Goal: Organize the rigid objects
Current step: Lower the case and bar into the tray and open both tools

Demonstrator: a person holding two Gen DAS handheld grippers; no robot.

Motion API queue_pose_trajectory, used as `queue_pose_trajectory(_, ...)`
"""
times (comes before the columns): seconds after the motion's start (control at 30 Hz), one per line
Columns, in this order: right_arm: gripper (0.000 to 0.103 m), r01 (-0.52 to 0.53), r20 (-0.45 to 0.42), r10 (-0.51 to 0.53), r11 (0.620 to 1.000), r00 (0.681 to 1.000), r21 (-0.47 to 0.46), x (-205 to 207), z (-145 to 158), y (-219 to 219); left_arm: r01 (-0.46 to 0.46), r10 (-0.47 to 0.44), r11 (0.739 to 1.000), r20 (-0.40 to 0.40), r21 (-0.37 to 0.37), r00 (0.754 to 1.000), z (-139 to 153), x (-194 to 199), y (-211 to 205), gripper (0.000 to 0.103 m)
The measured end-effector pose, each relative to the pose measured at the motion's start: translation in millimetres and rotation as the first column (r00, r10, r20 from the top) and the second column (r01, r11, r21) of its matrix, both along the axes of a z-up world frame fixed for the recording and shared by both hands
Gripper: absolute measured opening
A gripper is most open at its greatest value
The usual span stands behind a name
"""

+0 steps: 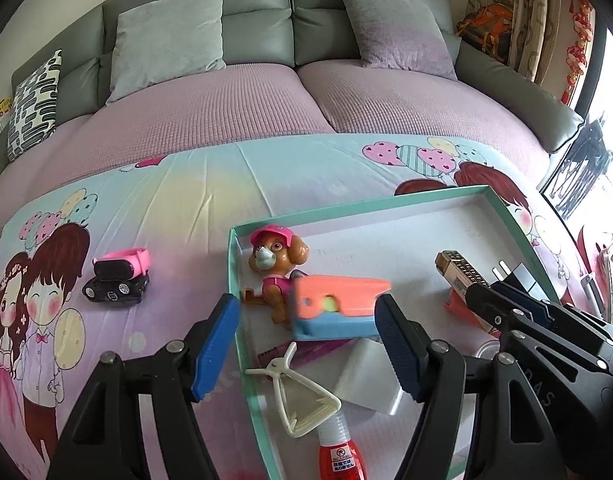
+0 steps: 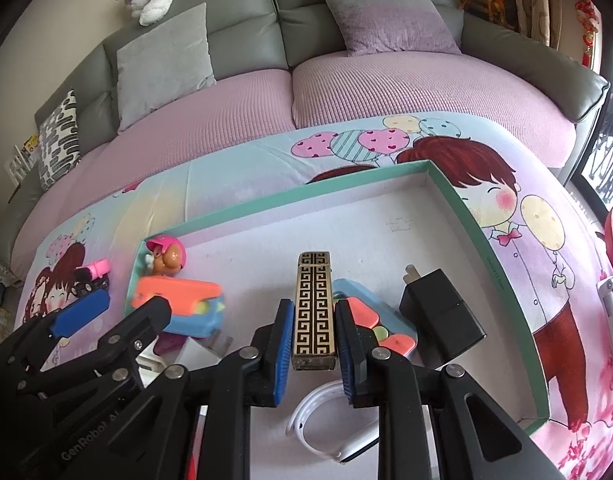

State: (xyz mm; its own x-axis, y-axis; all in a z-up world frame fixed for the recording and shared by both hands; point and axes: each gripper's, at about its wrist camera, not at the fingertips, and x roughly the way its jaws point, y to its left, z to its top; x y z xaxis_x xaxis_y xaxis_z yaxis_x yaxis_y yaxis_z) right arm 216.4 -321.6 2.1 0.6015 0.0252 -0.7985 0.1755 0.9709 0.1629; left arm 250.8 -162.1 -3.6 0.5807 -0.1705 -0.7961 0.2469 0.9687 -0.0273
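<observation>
A shallow white box with a teal rim lies on a cartoon-print sheet. My right gripper is shut on a gold patterned case, held over the box floor. My left gripper is open. One pad is outside the box's left wall, the other by the right end of an orange and blue toy that lies between the jaws, with a gap on its left. A puppy figure in a pink cap stands in the box's far-left corner.
Also in the box are a black charger plug, a second orange and blue toy, a white wristband, a white clip and a red bottle. A pink watch on a black toy car sits left of the box. A sofa stands behind.
</observation>
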Motion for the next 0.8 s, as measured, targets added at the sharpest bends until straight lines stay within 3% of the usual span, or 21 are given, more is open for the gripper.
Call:
queue_pose_trajectory(0.33, 0.023, -0.005, 0.050, 0.006, 1.000, 0.999, -0.014, -2.9, 13.6, 2.0, -0.044, 0.044, 0.999, 0.040, -0.017, 0.998, 15.9, -3.2, 15.4, 0.071)
queue_pose_trajectory(0.63, 0.023, 0.000, 0.032, 0.002, 0.999, 0.999, -0.052, 0.7, 9.8, 4.4, -0.128, 0.128, 0.992, 0.052, 0.002, 0.990, 17.2, 0.3, 32.3, 0.073)
queue_pose_trajectory(0.7, 0.029, 0.003, 0.027, -0.001, 0.998, 1.000, -0.056, 1.1, 8.6, 4.4, -0.143, 0.142, 0.990, 0.053, 0.014, 0.988, 16.2, 1.1, 34.2, 0.079)
queue_pose_trajectory(0.8, 0.053, 0.006, 0.025, -0.005, 0.998, 1.000, -0.069, 1.0, 8.0, 5.7, -0.166, 0.163, 0.986, 0.060, 0.034, 0.985, 15.1, 1.8, 39.0, 0.084)
